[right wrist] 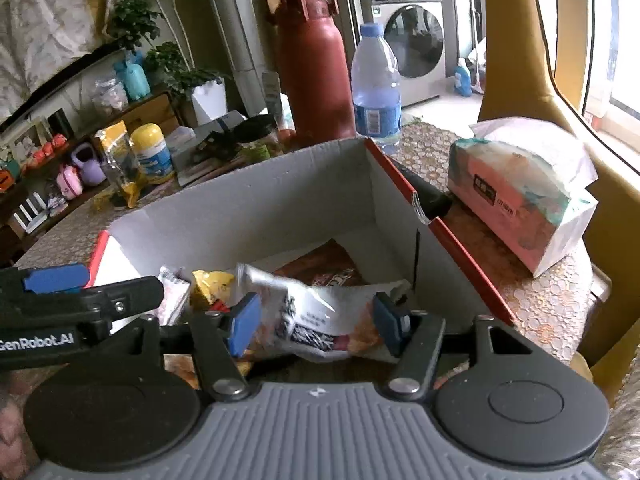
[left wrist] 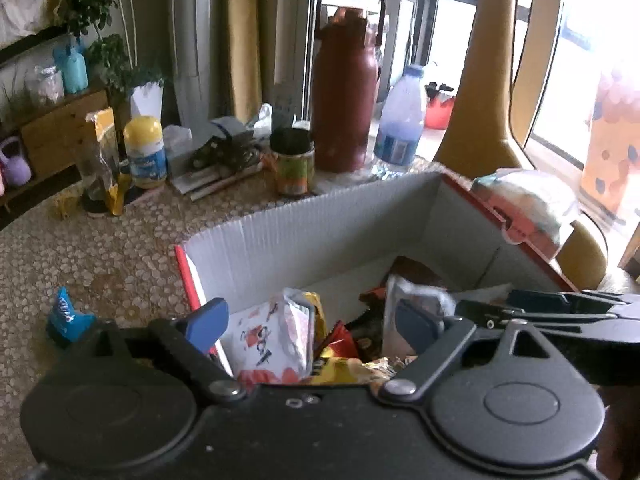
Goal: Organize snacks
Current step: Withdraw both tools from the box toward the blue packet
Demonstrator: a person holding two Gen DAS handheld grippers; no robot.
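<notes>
Both grippers hang over the near edge of an open cardboard box (right wrist: 280, 196), white inside with red edges, which stands on a table with a pebble-patterned cloth (left wrist: 104, 248). From the left wrist, the left gripper (left wrist: 308, 322) has its blue pads (left wrist: 208, 320) spread wide, with nothing pressed between them; below and between them lies a white snack bag with red print (left wrist: 276, 340), and beside it yellow and red packets (left wrist: 336, 360) heaped in the box. From the right wrist, the right gripper (right wrist: 316, 322) stands partly open around a crumpled white packet with black print (right wrist: 316, 316) — the packet sits between the pads, but whether either pad touches it I cannot tell, and it looks blurred. Further into the box lie a yellow wrapper (right wrist: 212, 284) and a brown packet (right wrist: 324, 264) on the floor of it.

One small blue packet (left wrist: 66, 318) lies outside the box, on the cloth to the near left. Behind the box stand a tall red flask (left wrist: 346, 100), a clear water bottle (right wrist: 376, 88) and a printed mug (left wrist: 292, 160); to the far left, a yellow-lidded tub (left wrist: 144, 152). A tissue pack (right wrist: 516, 192) lies right of the box.
</notes>
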